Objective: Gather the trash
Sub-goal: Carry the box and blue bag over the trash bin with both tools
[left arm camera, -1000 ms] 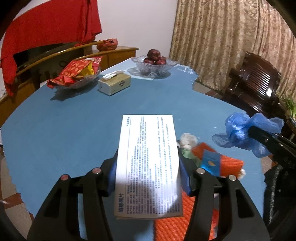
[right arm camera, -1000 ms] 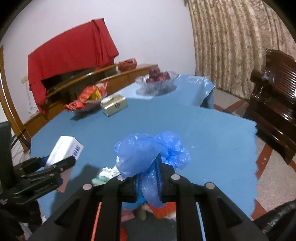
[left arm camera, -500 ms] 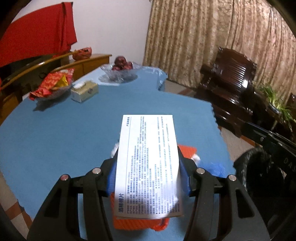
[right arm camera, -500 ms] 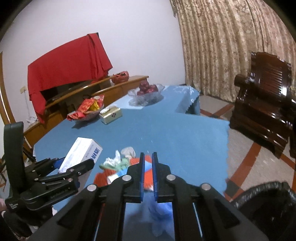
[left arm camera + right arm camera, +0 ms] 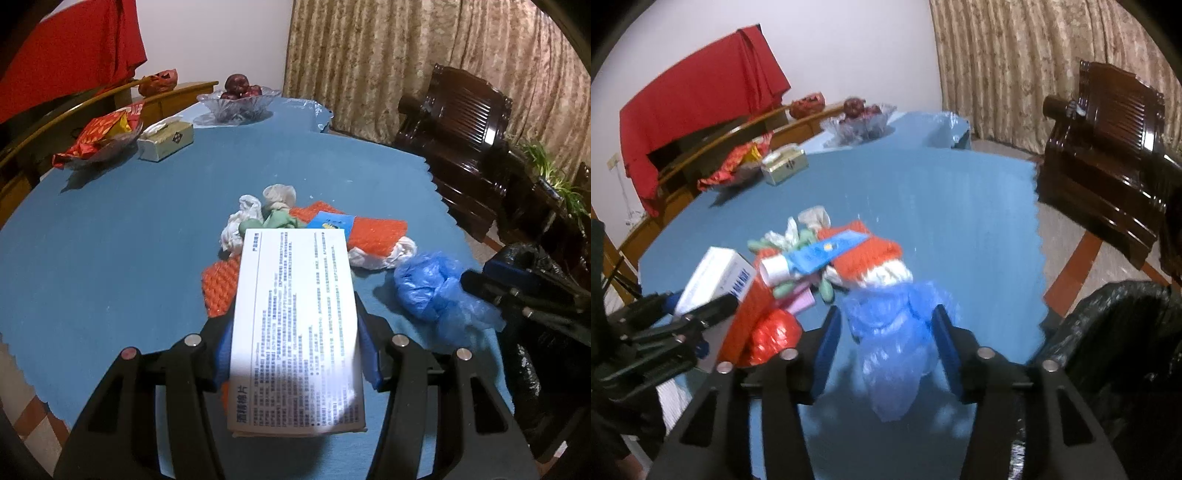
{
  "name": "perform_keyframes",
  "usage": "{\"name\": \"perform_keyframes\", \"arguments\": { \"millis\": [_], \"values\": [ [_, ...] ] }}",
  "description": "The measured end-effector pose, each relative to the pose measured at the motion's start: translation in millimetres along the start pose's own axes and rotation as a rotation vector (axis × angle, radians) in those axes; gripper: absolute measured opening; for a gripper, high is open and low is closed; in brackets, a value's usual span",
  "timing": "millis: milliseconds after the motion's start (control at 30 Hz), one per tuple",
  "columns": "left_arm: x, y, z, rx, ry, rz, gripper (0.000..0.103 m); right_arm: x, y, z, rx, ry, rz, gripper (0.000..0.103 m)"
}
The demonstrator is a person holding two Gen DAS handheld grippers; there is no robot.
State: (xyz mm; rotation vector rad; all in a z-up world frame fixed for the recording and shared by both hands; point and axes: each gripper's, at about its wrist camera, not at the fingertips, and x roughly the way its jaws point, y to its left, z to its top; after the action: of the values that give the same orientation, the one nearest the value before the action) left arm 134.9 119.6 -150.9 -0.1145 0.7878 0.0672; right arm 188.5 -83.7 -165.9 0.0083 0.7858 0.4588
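Your left claw [image 5: 295, 332] pinches the white box [image 5: 295, 325] across its short width. The box's long axis runs straight ahead along the fingers, and its far end hangs over the trash pile [image 5: 314, 229] on the bench [image 5: 129, 240].

Your right claw [image 5: 886, 343] has its jaws opening. The blue plastic bag [image 5: 894, 332] lies between them, resting on the bench near its edge, and the pads appear clear of it on both sides. In the left wrist view, the same bag [image 5: 432, 288] sits just right of the box, with the right claw's fingers [image 5: 491, 291] reaching in from that side.

The black-lined bin [image 5: 1119, 332] stands off the bench edge, to the right of the right claw and lower than the bench top. This relation governs the next move:

- The bin lies rightward of both claws.
- Your right hand is the nearer one to it.
- The box in your left claw must pass over the blue bag and the right claw to reach the bin.

The rest of the pile, including the orange mesh [image 5: 373, 232] and crumpled tissues [image 5: 240, 221], sits ahead of both claws, toward the bench middle. The fruit bowl [image 5: 236, 103] and tissue box [image 5: 166, 140] at the far side are likely not trash.
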Motion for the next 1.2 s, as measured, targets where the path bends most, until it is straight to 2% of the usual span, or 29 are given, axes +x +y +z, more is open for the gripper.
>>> {"name": "perform_keyframes", "arguments": {
  "millis": [33,100,300,333,367,500,767,1200],
  "values": [
    [1,1,0,-0.002,0.0,0.003,0.053,6,1,-1,-0.006,0.007,-0.008,0.065],
    [3,3,2,-0.002,0.001,0.01,0.053,15,0,-3,-0.014,0.015,-0.014,0.08],
    [10,7,5,-0.005,0.009,0.017,0.053,53,-7,-8,0.027,0.075,-0.042,0.082],
    [10,7,4,-0.006,0.011,0.017,0.053,57,-8,-10,0.032,0.084,-0.042,0.079],
    [11,7,5,-0.006,0.013,0.018,0.053,61,-9,-11,0.034,0.094,-0.039,0.064],
    [11,7,6,-0.01,0.016,0.021,0.053,57,-6,-10,0.017,0.086,-0.011,0.048],
    [-2,-8,14,0.007,-0.01,0.004,0.053,-6,-9,8,0.031,-0.037,0.007,0.047],
    [-39,-77,28,0.086,-0.083,-0.098,0.053,-112,-37,19,0.064,-0.204,-0.057,0.047]
  ]
}}
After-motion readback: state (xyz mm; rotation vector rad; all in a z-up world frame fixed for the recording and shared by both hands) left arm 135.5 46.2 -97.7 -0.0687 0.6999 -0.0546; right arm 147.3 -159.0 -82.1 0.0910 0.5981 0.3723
